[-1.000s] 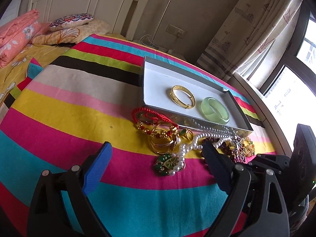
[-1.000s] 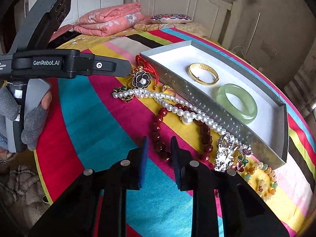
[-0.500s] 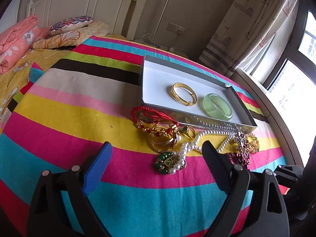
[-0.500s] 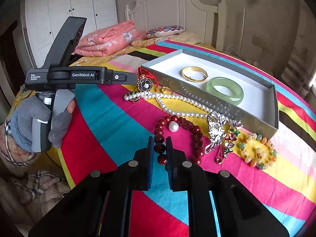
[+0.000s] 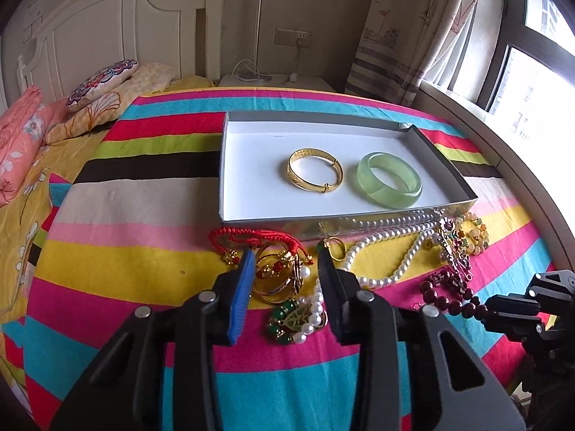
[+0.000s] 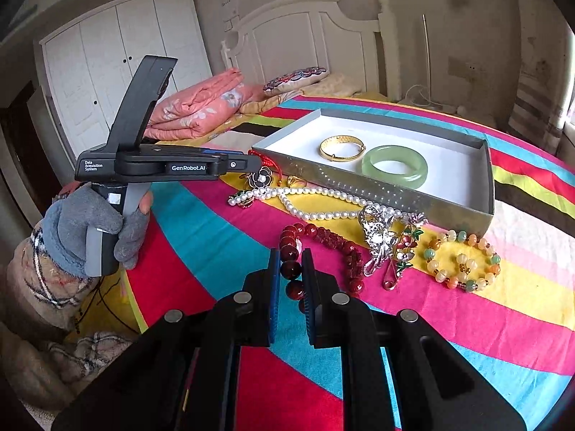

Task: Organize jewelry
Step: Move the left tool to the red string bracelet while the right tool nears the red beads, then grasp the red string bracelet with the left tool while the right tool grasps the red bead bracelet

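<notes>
A grey box (image 5: 323, 224) with a white floor holds a gold bangle (image 5: 309, 186) and a jade bangle (image 5: 381, 194). Loose jewelry lies in front of it on the striped cloth. My left gripper (image 5: 284, 251) is closing, and a cluster of gold bangles (image 5: 280, 280) sits between its jaws with a small gap left on the right side. My right gripper (image 6: 290, 253) is shut on the dark red bead bracelet (image 6: 291, 269). A pearl necklace (image 6: 323, 192) runs along the box front.
A red cord bracelet (image 5: 251, 235), a green brooch (image 5: 287, 319), a silver brooch (image 6: 377, 233) and a pastel bead bracelet (image 6: 463, 262) lie around the grippers. A gloved hand (image 6: 82, 230) holds the left gripper. Pillows and a folded quilt (image 6: 201, 107) lie behind the cloth.
The left jaws went from wide open to narrow around the gold bangle cluster, and that view rolled and drew closer. The right jaws closed on the red beads and stayed there.
</notes>
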The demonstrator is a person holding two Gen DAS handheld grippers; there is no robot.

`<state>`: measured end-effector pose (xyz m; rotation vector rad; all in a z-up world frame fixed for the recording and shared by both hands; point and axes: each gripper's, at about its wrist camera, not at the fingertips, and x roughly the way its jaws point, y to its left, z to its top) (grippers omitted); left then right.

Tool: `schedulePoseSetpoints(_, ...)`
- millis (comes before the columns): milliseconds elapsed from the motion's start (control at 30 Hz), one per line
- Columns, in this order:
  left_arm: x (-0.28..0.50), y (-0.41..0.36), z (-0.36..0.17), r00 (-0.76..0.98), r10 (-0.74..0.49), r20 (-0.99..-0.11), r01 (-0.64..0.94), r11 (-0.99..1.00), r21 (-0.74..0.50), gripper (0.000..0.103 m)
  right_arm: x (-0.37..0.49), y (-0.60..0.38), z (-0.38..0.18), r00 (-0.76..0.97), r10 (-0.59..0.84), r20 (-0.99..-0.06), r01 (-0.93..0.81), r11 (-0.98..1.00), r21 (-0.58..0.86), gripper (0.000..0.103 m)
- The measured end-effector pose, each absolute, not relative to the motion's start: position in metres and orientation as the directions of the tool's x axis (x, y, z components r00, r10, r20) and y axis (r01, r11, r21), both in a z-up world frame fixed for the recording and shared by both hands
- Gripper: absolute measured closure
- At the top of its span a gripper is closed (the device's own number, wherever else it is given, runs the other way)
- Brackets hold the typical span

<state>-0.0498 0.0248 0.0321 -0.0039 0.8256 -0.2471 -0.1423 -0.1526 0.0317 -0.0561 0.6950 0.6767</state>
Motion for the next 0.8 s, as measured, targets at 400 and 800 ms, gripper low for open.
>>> schedulePoseSetpoints(400, -0.058, 0.033, 0.025, 0.672, -0.242, -0.699, 0.166, 0.970, -0.177, 0.079, -0.144, -0.154, 0.031, 0.567, 0.563, -0.601, -0.599, 0.783, 0.168, 0.090)
schedulePoseSetpoints(800, -0.052, 0.025, 0.026, 0.603, -0.328, -0.727, 0.235, 0.944, -0.231, 0.053, -0.140, -0.151, 0.030, 0.558, 0.562, -0.611, -0.595, 0.784, 0.178, 0.090)
